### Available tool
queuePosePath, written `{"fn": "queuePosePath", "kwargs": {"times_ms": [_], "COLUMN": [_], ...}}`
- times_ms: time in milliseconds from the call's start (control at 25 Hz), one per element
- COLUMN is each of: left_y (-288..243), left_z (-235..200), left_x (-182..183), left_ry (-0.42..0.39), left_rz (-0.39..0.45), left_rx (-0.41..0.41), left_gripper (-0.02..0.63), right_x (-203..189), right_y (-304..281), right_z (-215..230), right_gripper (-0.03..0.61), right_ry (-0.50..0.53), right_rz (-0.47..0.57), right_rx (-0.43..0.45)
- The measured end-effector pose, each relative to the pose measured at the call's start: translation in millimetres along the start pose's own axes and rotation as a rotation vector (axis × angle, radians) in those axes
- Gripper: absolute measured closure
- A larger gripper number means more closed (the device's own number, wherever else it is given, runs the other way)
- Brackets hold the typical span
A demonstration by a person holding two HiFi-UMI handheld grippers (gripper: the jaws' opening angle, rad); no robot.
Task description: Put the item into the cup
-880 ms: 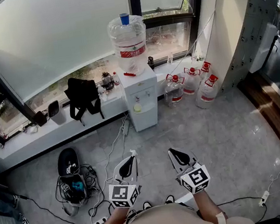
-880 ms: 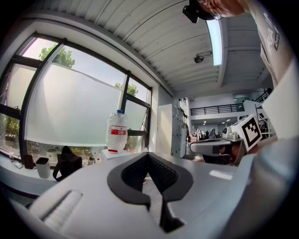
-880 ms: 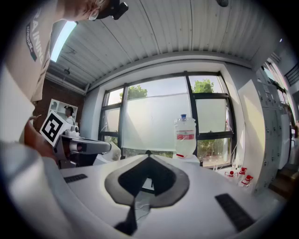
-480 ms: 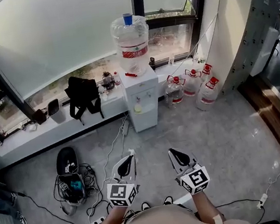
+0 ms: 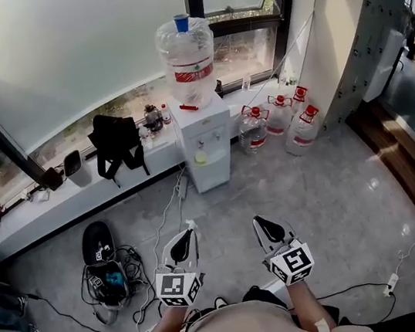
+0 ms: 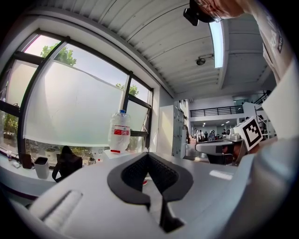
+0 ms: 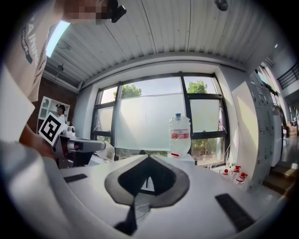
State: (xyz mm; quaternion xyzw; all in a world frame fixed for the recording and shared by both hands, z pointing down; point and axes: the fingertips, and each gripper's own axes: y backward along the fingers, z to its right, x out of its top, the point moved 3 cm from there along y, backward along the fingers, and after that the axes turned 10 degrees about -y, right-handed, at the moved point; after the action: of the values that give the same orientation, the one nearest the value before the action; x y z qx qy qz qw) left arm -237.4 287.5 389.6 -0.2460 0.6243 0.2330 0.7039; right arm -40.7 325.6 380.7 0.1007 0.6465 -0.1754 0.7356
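Note:
I see no cup and no loose item that I can name with certainty. A small pale round thing [image 5: 201,157] sits in the tap niche of the white water dispenser [image 5: 207,144]; what it is I cannot tell. My left gripper [image 5: 184,243] and right gripper [image 5: 267,229] hover side by side above the grey floor, both pointing toward the dispenser, well short of it. In the left gripper view the black pads [image 6: 159,173] meet at their tips with nothing held. The right gripper [image 7: 148,158] is likewise shut and empty. The big water bottle [image 7: 180,135] stands straight ahead.
Spare water bottles [image 5: 284,119] with red caps stand on the floor right of the dispenser. A black bag [image 5: 116,143] hangs on the window sill. A dark case and tangled cables [image 5: 104,270] lie at the left. A wooden step [image 5: 396,163] runs along the right.
The head view has shifted a little, so the dispenser sits slightly higher and further left in frame. Both grippers stay shut, side by side in front of the person.

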Motion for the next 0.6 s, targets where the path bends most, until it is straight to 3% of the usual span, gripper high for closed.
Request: {"fn": "queuePosePath", "kwargs": {"times_ms": [280,600], "left_y": [-14,-71], "left_z": [-6,-6], "left_x": [-9,-3], "left_ry": [0.0,-0.006], "left_rz": [-0.016,-0.04], "left_rx": [-0.026,-0.001], "left_gripper": [0.605,0.606], "right_x": [0,12], "right_y": [-17,-62], "right_z": [10,54], "right_gripper": [0.568,0.568], "right_ry": [0.03,0.005], "right_rz": [-0.01,0.008], "right_rx": [-0.001,0.061]}}
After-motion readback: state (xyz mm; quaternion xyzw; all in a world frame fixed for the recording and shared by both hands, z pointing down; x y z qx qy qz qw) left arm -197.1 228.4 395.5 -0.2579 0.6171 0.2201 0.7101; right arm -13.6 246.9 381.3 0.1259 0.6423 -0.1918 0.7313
